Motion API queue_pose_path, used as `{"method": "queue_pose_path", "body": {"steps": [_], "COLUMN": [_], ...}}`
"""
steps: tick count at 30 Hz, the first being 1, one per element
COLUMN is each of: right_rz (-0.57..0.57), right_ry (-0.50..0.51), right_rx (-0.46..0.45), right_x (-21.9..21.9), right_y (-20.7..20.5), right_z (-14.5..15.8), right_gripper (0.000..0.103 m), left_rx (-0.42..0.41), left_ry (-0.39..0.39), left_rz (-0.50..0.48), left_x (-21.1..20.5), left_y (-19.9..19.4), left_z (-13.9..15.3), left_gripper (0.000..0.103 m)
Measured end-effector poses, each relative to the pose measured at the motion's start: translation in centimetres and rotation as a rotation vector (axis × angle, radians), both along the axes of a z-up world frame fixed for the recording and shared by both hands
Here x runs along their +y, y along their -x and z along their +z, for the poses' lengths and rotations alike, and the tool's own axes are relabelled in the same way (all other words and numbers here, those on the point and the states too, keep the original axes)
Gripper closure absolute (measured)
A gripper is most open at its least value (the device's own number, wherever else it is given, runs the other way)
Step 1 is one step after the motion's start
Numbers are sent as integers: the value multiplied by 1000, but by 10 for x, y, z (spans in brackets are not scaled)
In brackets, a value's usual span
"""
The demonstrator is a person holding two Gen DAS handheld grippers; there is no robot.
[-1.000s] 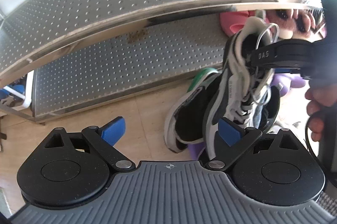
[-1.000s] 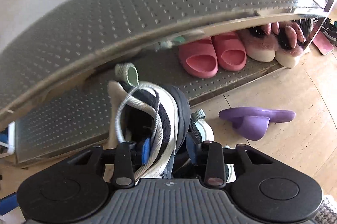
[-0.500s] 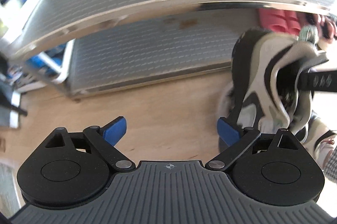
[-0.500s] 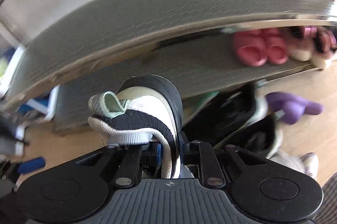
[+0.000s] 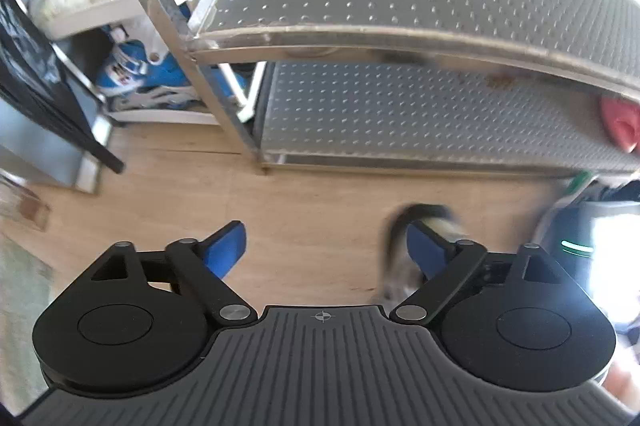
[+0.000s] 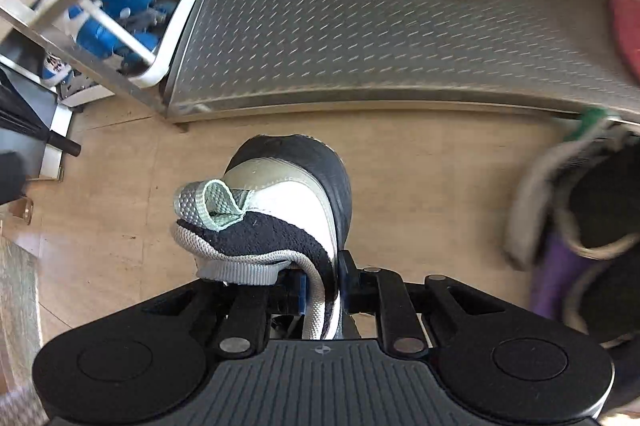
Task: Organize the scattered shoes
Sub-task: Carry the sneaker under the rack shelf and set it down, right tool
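Rack: I take the steel shoe rack (image 5: pixel 420 2) as my landmark; I count two shelves of dimpled, perforated sheet metal, an upper one and a lower one (image 6: pixel 380 38) just above the floor.
Right gripper: my right gripper (image 6: pixel 322 288) is clamped nearly closed on the collar of one sneaker (image 6: pixel 280 202); the blue pads pinch the padded rim.
Sneaker held: one, white and grey leather panels, dark mesh lining, black rounded sole, pale green webbing pull loop; it hangs over the wooden floor (image 6: pixel 420 166) in front of the rack's lower shelf, toward its left end.
Left gripper: my left gripper (image 5: pixel 326 252) stands wide, jaws having just been closing a little, nothing between them; only floor boards below, in front of the rack's left post.
Other shoes: right of the held sneaker, by the rack's front edge, a blurred heap (image 6: pixel 580 226); I make out at least one dark sneaker and something purple, count unsure.
On the lower shelf: one red slipper (image 5: pixel 618 124) at the far right edge, smooth and rounded.
Left of the rack: blue-and-white items (image 5: pixel 132 74) on a white shelf; too blurred to count.
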State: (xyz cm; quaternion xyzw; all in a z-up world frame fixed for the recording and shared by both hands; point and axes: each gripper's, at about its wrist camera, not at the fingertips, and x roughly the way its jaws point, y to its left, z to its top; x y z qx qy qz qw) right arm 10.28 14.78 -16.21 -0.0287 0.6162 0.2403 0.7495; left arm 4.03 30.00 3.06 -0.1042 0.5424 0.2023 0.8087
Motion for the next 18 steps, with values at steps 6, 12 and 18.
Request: {"method": "queue_pose_path", "body": {"steps": [6,12,18], "right_rz": [-80,-9,-64], "right_ry": [-22,-1,4], "right_rx": [48,14,87], "right_x": [21,-32,-109], "right_y": [-21,3,36], "right_z": [-8,5,6], "right_gripper": [59,58,57], "left_rx": [54,24,85], "left_ry": [-16,-14,-29], "left_rz": [56,37,-60], "left_x": [19,14,-14], "left_y": [-2,-10,-19], "left_z": [-12,-9,-23], "left_gripper": [10,8,7]}}
